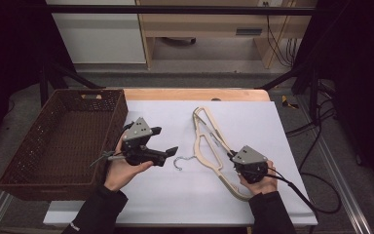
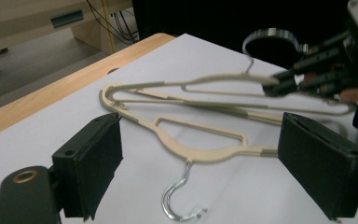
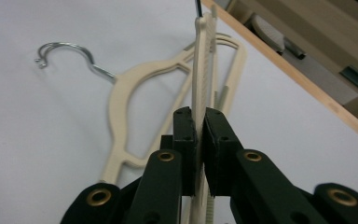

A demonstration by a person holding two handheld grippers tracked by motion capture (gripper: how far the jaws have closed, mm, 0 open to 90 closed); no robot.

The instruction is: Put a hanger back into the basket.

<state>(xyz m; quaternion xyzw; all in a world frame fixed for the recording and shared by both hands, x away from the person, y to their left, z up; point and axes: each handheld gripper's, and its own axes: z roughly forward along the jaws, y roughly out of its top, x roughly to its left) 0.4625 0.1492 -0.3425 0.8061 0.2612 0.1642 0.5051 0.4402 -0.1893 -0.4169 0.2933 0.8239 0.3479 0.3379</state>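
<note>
Two cream plastic hangers overlap on the white sheet (image 1: 165,195). One hanger (image 2: 200,151) lies flat with its metal hook (image 1: 179,163) pointing toward me. My right gripper (image 3: 199,116) is shut on the other hanger (image 3: 203,60), pinching its bar and holding it tilted up on edge over the flat hanger (image 3: 121,93). In the high view the right gripper (image 1: 233,157) sits at the hangers' near right side. My left gripper (image 1: 164,140) hovers left of the hangers with its jaws wide open and nothing between them. From the left gripper (image 2: 200,123) the held hanger (image 2: 205,81) is seen raised above the sheet.
A dark brown woven basket (image 1: 119,109) stands at the left of the table, with nothing visible inside it. The wooden table edge (image 1: 195,94) runs along the far side of the sheet. Black cables (image 1: 316,146) trail off the right side.
</note>
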